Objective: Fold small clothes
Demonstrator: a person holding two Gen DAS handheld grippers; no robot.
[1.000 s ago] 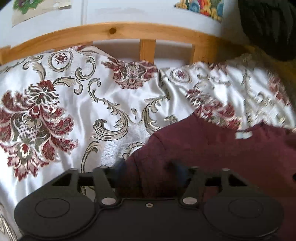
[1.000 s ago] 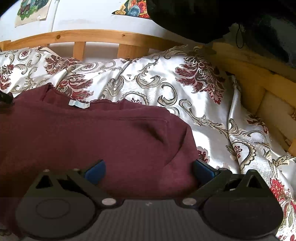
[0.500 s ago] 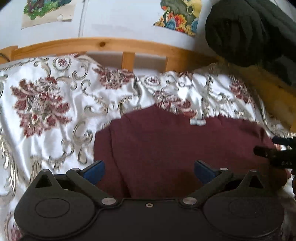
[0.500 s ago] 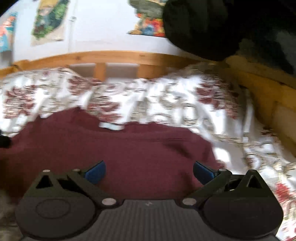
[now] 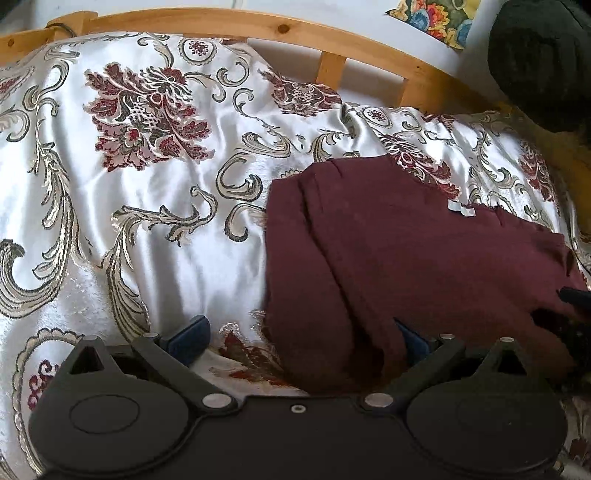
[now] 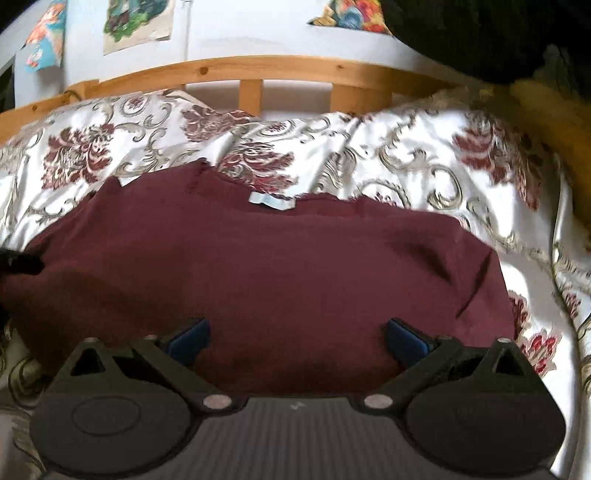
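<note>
Two views. Left wrist: the left gripper (image 5: pixel 297 339) has just spread its jaws wide, gripping nothing, straddling the near left edge of the maroon garment (image 5: pixel 406 266) lying on the floral bedspread (image 5: pixel 129 184). Right wrist: the right gripper (image 6: pixel 295 338) gapes released over the garment's near middle, white label (image 6: pixel 271 201) at its far edge.

— Where does the maroon knit garment (image 6: pixel 266 280) lie?
— On the floral satin bedspread (image 5: pixel 122 221), toward the right side of the bed, its small pale neck label (image 6: pixel 271 201) at the edge nearest the wooden slatted headboard (image 6: pixel 251 79).
— And behind the headboard?
— The wall, with colourful paper pictures (image 6: pixel 138 22) on it.
— What sits at the far right corner?
— A dark bundled fabric heap (image 5: pixel 543 59), above the bedspread's edge.
</note>
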